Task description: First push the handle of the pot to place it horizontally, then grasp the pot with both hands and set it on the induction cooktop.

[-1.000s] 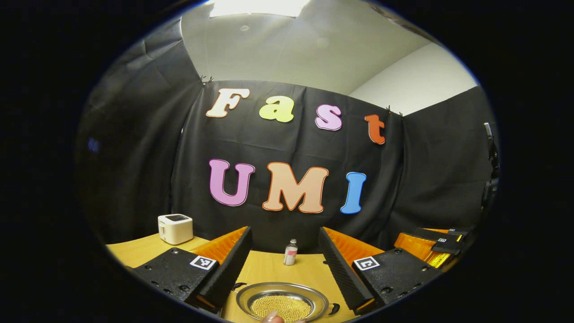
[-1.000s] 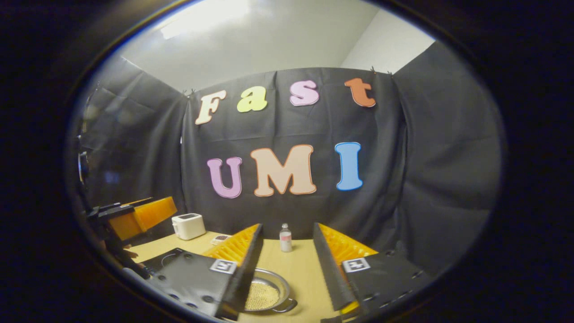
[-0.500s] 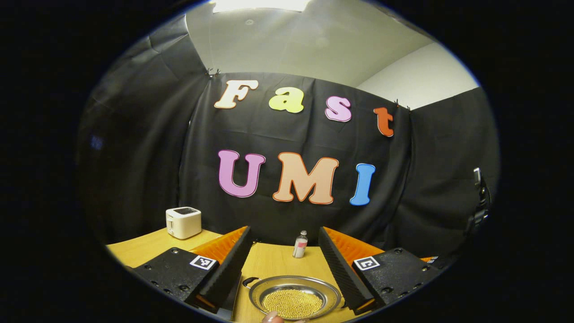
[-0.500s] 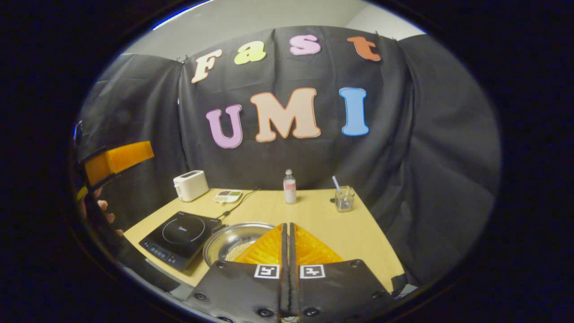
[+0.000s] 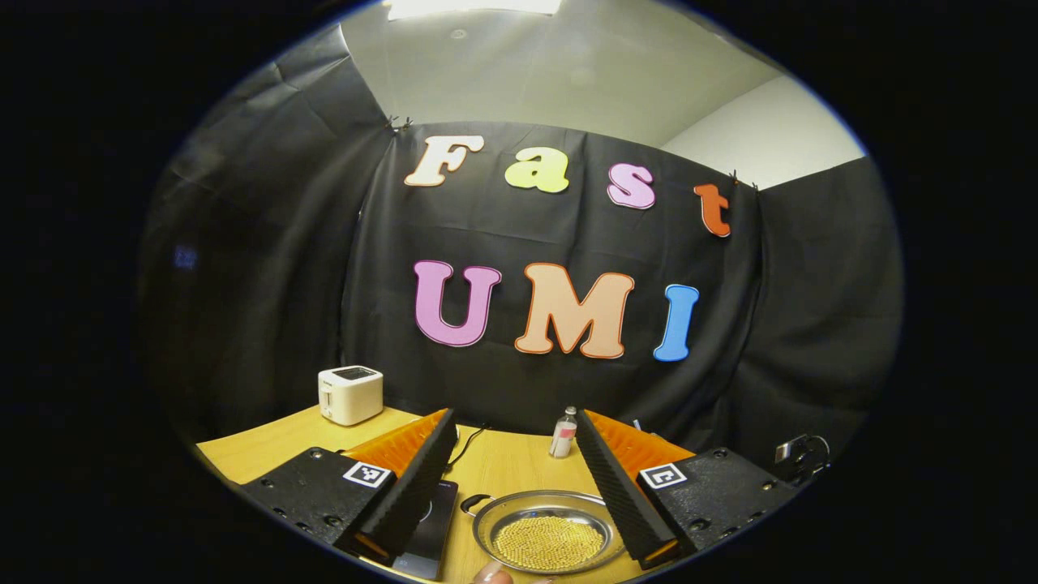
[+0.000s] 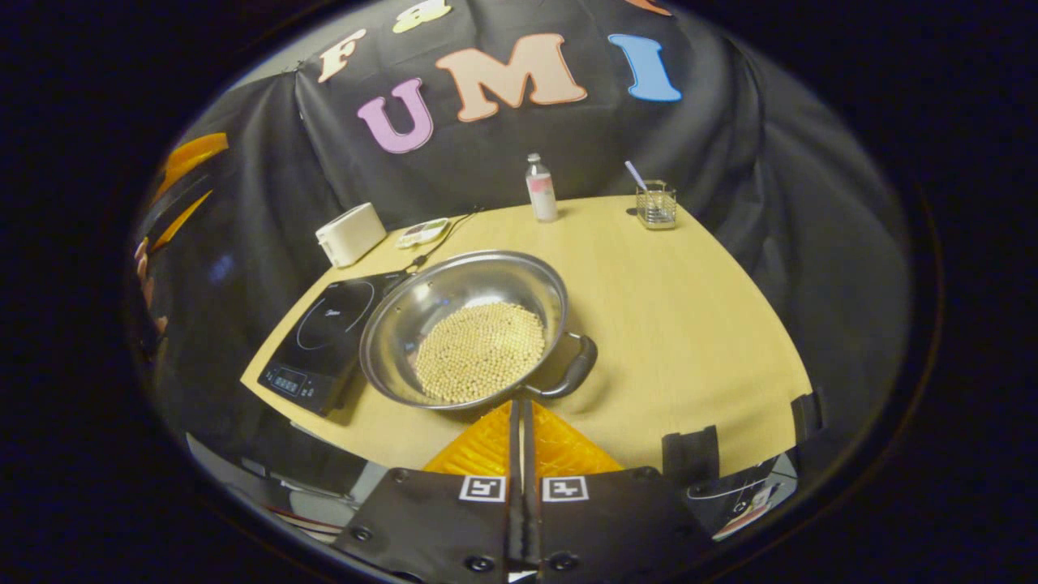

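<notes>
While pot [image 6: 464, 328] of beads rests on desk [image 6: 689, 324] beside induction cooktop [image 6: 324, 337]: right gripper [image 6: 521, 418] jaws closed, near pot handle [image 6: 572, 369]; left gripper [image 5: 511, 478] jaws wide.

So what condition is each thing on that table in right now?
pot: on the table, holding small beads, beside the cooktop
induction cooktop: nothing resting on it
left gripper: open, above the pot
right gripper: shut, empty, near the pot handle
bottle: upright
</notes>
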A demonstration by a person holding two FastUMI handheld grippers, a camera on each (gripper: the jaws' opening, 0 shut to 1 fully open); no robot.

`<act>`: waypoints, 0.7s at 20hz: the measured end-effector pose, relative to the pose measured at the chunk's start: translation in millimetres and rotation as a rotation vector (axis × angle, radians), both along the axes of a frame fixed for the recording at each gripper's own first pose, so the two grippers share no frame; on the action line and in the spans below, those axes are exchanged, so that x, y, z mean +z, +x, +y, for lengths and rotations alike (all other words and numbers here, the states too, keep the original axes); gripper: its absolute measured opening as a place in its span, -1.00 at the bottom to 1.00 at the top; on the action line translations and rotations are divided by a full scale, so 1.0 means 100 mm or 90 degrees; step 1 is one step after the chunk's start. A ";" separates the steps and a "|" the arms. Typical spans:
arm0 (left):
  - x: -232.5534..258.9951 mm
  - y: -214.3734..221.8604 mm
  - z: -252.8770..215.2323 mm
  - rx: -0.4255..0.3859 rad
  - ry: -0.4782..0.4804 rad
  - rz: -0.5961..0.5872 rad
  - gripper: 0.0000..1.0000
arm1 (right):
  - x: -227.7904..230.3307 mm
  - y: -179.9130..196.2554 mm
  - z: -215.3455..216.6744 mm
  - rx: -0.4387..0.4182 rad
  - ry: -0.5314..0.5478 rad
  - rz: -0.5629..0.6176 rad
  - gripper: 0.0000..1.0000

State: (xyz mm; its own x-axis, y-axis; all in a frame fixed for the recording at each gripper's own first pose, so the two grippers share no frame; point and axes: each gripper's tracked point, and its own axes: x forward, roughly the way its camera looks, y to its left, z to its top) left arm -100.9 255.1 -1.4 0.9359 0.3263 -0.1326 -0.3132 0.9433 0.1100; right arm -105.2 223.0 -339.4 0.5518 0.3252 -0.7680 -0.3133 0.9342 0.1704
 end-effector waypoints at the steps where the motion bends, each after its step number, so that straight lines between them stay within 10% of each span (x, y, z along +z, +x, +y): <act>1: -0.02 0.00 0.01 0.000 0.001 0.005 0.92 | -0.04 0.02 0.00 -0.003 -0.006 0.005 -0.95; 14: 0.06 -0.18 0.52 0.090 0.020 0.001 0.92 | -0.74 0.22 0.03 -0.029 -0.052 0.106 -0.95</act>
State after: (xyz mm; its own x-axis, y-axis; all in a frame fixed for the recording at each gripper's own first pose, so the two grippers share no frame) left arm -118.5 307.3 4.8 0.8804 0.4582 -0.1221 -0.4418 0.8861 0.1398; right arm -83.2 226.4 -413.9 0.4275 0.2352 -0.8729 -0.2437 0.9598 0.1393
